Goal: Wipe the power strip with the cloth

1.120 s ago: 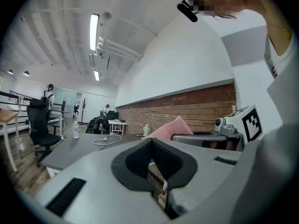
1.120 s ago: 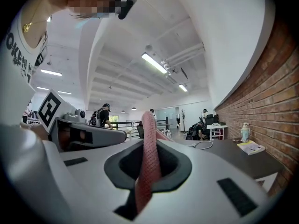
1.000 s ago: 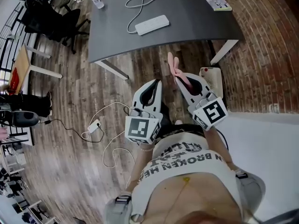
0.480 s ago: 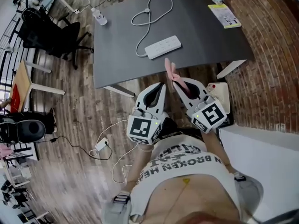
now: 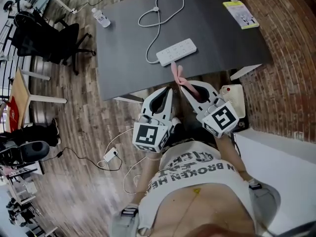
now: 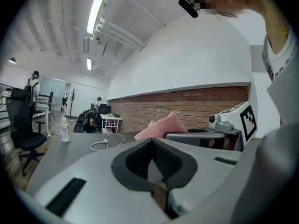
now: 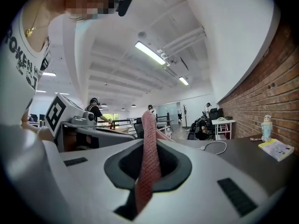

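Far L: black office chair (image 5: pixel 47 33) on the wood floor (image 5: pixel 84 107). A clear water bottle (image 5: pixel 101 18) stands by the L corner of the dark grey table (image 5: pixel 123 53). A white cable (image 5: pixel 160 9) loops over the tabletop & runs to the white power strip (image 5: pixel 176 52). The strip lies flat & angled near the table's front edge. Below that edge is the L gripper (image 5: pixel 169 90), jaws fully closed w/ nothing btwn them. Just beside it on the R, the R gripper (image 5: pixel 185 84) has its jaws clamped on a pink cloth (image 5: pixel 176 72). The cloth's free end sticks out past the tips & ends just beside the strip's near edge; contact can't be made out. A yellow-green booklet (image 5: pixel 240 14) lies at the table's far R corner.
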The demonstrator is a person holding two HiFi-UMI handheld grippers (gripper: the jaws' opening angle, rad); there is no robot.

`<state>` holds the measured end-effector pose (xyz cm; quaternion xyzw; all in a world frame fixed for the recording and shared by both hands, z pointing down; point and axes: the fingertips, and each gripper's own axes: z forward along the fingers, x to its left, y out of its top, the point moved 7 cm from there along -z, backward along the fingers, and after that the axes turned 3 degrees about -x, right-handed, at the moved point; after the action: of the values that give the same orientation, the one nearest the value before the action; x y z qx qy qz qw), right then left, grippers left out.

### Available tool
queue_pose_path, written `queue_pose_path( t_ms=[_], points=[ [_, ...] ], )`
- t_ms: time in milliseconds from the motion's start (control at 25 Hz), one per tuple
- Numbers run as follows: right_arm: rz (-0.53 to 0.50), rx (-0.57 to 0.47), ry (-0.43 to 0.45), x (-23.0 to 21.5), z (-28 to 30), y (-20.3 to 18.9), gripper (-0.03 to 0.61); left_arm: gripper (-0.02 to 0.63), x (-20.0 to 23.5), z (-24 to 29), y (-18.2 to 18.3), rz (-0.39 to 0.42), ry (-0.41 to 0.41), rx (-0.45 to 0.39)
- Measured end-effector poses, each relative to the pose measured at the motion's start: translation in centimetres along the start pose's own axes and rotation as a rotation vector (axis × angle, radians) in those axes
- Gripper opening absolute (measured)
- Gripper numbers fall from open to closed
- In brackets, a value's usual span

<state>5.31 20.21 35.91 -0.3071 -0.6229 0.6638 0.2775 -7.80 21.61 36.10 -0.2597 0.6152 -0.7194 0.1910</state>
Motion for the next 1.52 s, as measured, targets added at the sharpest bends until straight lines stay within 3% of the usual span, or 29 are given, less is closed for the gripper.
queue_pose_path(
  t_ms=[280,640,1000,1520],
  points=[
    [-0.004,0.013,0.044,-4.3,4.9,-0.1,0.017,0.008,3.7,4.0,0.7,-0.010,0.025,-0.009],
    [-0.022,-0.016,0.176,-10.9,12.2,2.9,0.017,0.008,8.9,11.1,4.1,-0.001,0.087,-0.024],
    [-0.014,-0.001,0.253,-16.2,14.6,2.3,0.017,0.008,10.4,15.8,4.3,-0.004,0.174,-0.039],
    [-0.019,0.026,0.249,-19.0,16.2,1.7,0.017,0.008,12.1,18.5,3.9,-0.006,0.194,-0.027]
  ],
)
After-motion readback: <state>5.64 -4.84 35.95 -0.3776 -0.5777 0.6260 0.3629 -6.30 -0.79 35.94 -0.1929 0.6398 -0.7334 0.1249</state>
